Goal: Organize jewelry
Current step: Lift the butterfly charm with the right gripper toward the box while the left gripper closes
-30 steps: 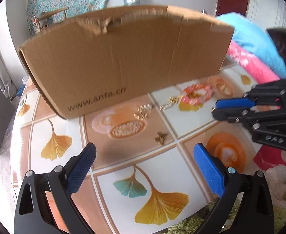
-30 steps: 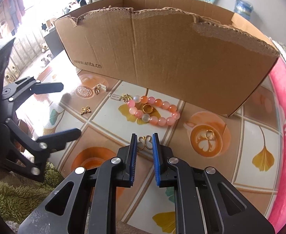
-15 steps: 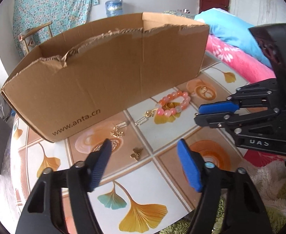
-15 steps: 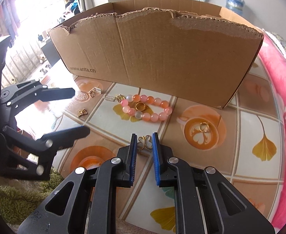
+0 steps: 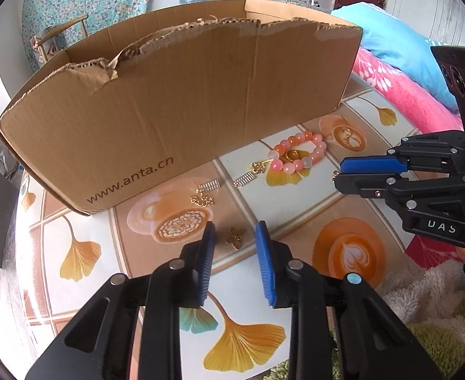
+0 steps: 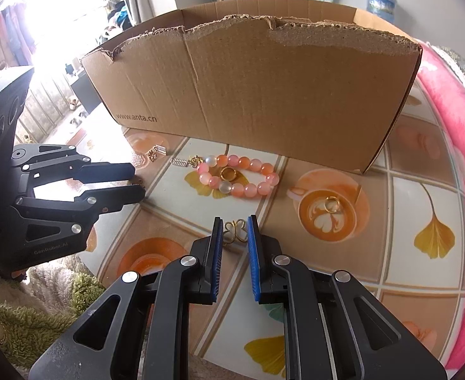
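Before the cardboard box (image 6: 251, 95) on the table (image 5: 299, 209), the right claw (image 6: 235, 231) clamps a gold clover charm (image 6: 235, 228). Left of it, the left claw (image 5: 234, 237) stands apart around a butterfly charm (image 5: 235, 237). Nearer the box lies a pink bead bracelet (image 6: 238, 175).

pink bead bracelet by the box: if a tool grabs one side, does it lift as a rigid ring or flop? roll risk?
The bead bracelet looks like round beads strung in a loop, so it will probably sag, not hold its ring shape. Smooth, glossy beads may slip between flat pads. It lies flat on the table, so rolling seems unlikely.
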{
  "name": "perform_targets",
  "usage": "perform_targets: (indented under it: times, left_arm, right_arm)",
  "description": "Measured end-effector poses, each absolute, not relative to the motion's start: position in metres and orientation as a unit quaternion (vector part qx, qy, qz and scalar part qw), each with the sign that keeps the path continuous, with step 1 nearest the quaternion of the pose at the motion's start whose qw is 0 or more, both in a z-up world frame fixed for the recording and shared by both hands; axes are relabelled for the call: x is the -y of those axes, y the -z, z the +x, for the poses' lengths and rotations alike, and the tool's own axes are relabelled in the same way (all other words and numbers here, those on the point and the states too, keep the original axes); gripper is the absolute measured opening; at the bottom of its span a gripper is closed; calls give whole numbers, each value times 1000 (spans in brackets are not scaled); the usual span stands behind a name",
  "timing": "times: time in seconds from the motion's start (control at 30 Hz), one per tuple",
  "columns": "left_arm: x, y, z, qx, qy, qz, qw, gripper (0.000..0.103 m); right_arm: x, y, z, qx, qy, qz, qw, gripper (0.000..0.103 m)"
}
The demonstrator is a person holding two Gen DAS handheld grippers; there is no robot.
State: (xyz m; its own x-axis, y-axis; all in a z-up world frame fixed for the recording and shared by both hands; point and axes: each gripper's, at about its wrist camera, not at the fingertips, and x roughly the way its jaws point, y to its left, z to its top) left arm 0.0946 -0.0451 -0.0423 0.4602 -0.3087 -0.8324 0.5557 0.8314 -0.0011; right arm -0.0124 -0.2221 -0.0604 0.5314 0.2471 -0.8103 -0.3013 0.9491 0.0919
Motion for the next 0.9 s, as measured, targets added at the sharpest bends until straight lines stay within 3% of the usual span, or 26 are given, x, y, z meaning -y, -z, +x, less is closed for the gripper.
perform_targets:
  times: [0.17, 0.5, 0.9]
  left_arm:
    - [42, 42, 97, -453, 257, 145, 841, 14]
    - [47, 42, 92, -445, 274, 171, 835, 7]
    - [49, 38, 87, -432, 276, 165, 842, 6]
  right_arm:
    - [221, 61, -13, -459, -157, -32, 874, 13]
    - [217, 59, -15, -459, -156, -39, 873, 13]
    - [213, 56, -16, -459, -148, -38, 875, 13]
